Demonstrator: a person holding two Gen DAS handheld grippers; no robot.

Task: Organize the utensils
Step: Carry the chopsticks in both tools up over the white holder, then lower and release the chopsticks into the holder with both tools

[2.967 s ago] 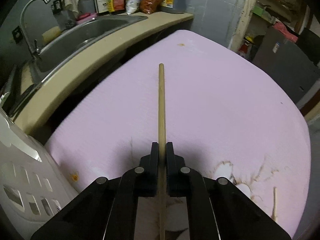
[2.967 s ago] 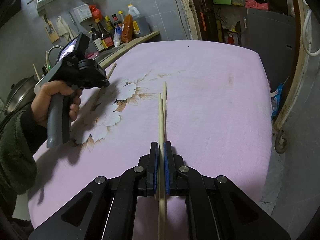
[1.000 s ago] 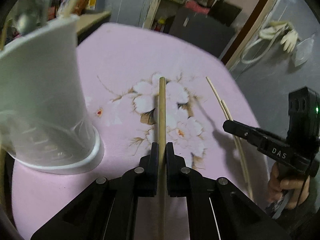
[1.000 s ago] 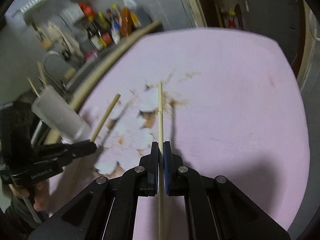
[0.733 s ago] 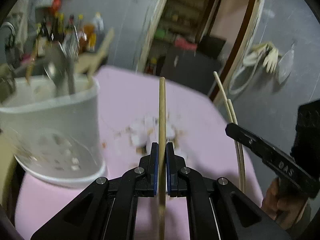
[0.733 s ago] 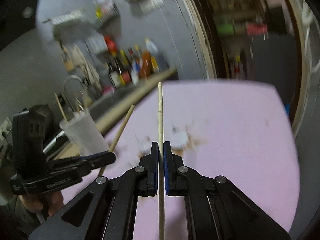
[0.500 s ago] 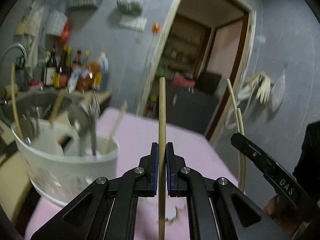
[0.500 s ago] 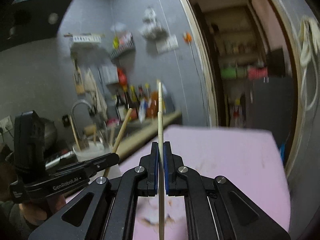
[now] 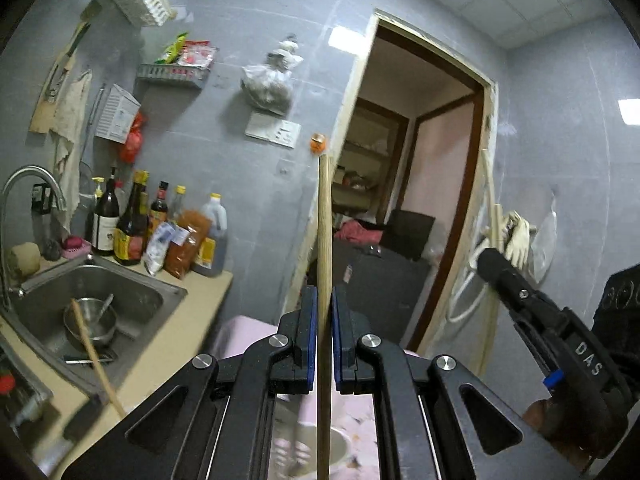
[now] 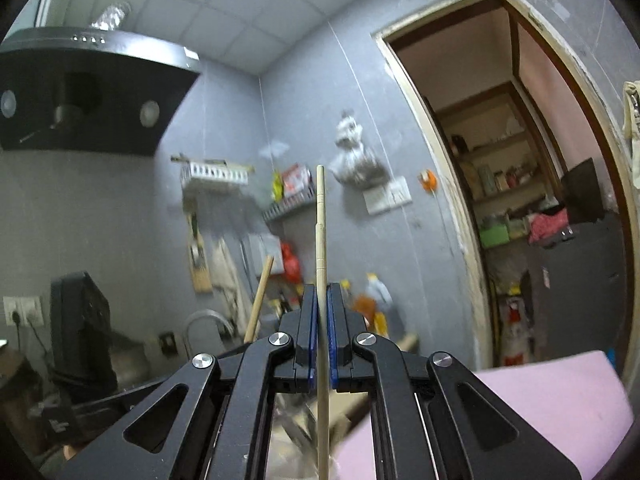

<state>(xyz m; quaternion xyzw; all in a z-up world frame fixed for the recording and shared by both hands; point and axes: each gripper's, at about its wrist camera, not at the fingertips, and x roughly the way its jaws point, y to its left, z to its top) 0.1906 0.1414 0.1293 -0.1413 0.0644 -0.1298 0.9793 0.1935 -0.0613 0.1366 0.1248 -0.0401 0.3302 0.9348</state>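
My left gripper [image 9: 324, 300] is shut on a brown wooden chopstick [image 9: 324, 232] that stands upright, its lower end over a white utensil cup [image 9: 320, 452], seen blurred below the jaws. My right gripper [image 10: 319, 300] is shut on a pair of pale chopsticks [image 10: 320, 224], also upright. The right gripper shows in the left wrist view [image 9: 494, 262] at the right, holding the pale chopsticks [image 9: 490, 196]. The left gripper's brown chopstick shows in the right wrist view [image 10: 260, 300] at the left. The cup's contents are hidden.
A steel sink [image 9: 92, 312] with a bowl and a tap [image 9: 28, 184] lies at the left. Sauce bottles [image 9: 136, 228] stand on the counter. The pink tablecloth [image 10: 560, 400] lies below. A doorway [image 9: 404, 216] opens ahead.
Both grippers have tilted steeply upward, from pointing down at the table to facing the wall, so the chopsticks now stand upright. The white cup has dropped out of view below the jaws.
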